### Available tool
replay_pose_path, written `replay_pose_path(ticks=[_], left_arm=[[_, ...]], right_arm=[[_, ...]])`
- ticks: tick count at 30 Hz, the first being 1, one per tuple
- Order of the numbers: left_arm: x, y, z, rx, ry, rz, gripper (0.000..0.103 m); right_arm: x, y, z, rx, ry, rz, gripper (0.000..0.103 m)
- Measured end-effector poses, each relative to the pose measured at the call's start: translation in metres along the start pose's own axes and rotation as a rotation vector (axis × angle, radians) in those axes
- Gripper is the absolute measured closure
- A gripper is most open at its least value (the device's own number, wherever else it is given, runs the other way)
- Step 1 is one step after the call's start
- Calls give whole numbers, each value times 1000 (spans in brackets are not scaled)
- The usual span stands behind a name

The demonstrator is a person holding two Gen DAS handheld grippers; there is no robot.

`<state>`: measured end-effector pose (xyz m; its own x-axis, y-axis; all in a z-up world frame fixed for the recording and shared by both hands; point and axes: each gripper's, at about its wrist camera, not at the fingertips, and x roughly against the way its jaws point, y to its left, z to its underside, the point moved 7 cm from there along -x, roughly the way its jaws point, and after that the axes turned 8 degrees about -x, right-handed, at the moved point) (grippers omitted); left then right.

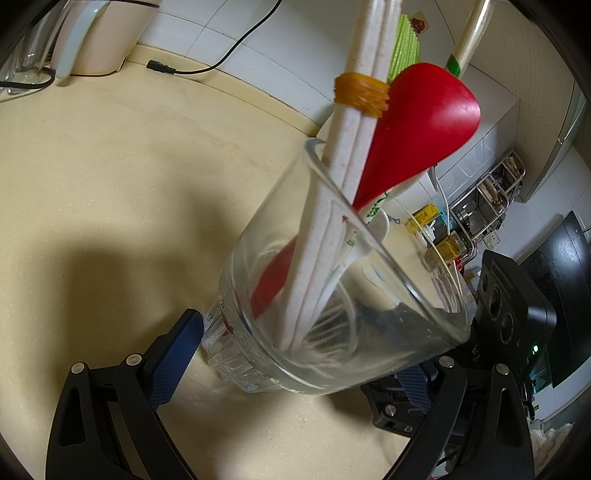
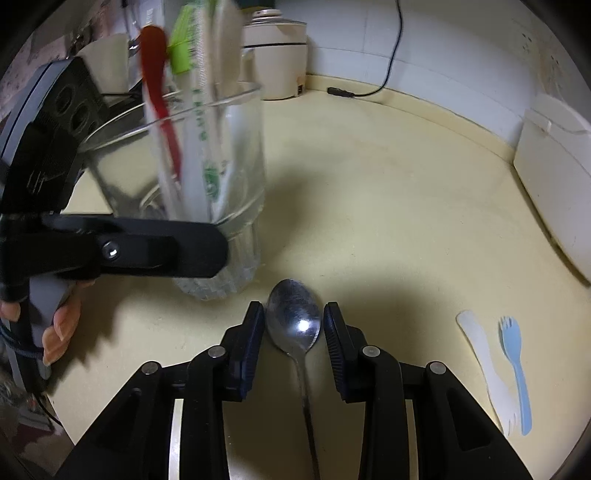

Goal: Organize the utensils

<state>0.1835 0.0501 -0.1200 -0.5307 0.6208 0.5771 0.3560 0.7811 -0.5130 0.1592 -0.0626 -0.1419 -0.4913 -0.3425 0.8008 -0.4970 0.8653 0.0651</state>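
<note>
Big cream counter (image 2: pixel 388 192) fills both views, white tiled wall (image 2: pixel 443 62) running behind it. A white box (image 2: pixel 554 177) sits at the counter's right edge in the right wrist view, and a cream cooker (image 2: pixel 275 59) stands at the back with a black cord (image 2: pixel 384 74) trailing beside it.

Now the glass (image 1: pixel 332 295): a tall clear tumbler, standing on the counter, and the left gripper (image 1: pixel 295 354) is clamped on its ribbed base, blue pads pressing either side. From the right wrist view you see one black finger (image 2: pixel 155 247) of that gripper crossing the glass low down, and the person's hand (image 2: pixel 59 325) wrapped round the handle.

Inside the glass, a bundle of white sticks (image 1: pixel 343 192) bound with a yellow rubber band (image 1: pixel 364 94), leaning against the rim. Next to it a red spoon (image 1: pixel 417 125), bowl up, and a wrapped utensil (image 1: pixel 474 29) with green print poking out above.

Right gripper (image 2: pixel 294 325): jaws apart, hovering over the counter. A steel spoon (image 2: pixel 293 321) lies between the pads, bowl pointing towards the glass, and the pads are not touching it, a gap on each side.

Off to the right, a white spork (image 2: pixel 487 369) and a blue spork (image 2: pixel 515 365) lie side by side on the counter, close but apart.
</note>
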Motion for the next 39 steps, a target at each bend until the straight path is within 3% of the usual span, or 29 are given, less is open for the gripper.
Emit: replay_pose_path(ticks=[12,24,31,39], left_arm=[[0,0,0,0,0,0,6],[0,0,0,0,0,0,6],[0,0,0,0,0,0,6],[0,0,0,0,0,0,6]], right_arm=[[-2,-30,-9,-89,-10,84,70],[11,-77,-1,-296,-31,243,70],[16,-77,4,-319,-43,177,70],[19,-74,10,-286,-45,200,67]])
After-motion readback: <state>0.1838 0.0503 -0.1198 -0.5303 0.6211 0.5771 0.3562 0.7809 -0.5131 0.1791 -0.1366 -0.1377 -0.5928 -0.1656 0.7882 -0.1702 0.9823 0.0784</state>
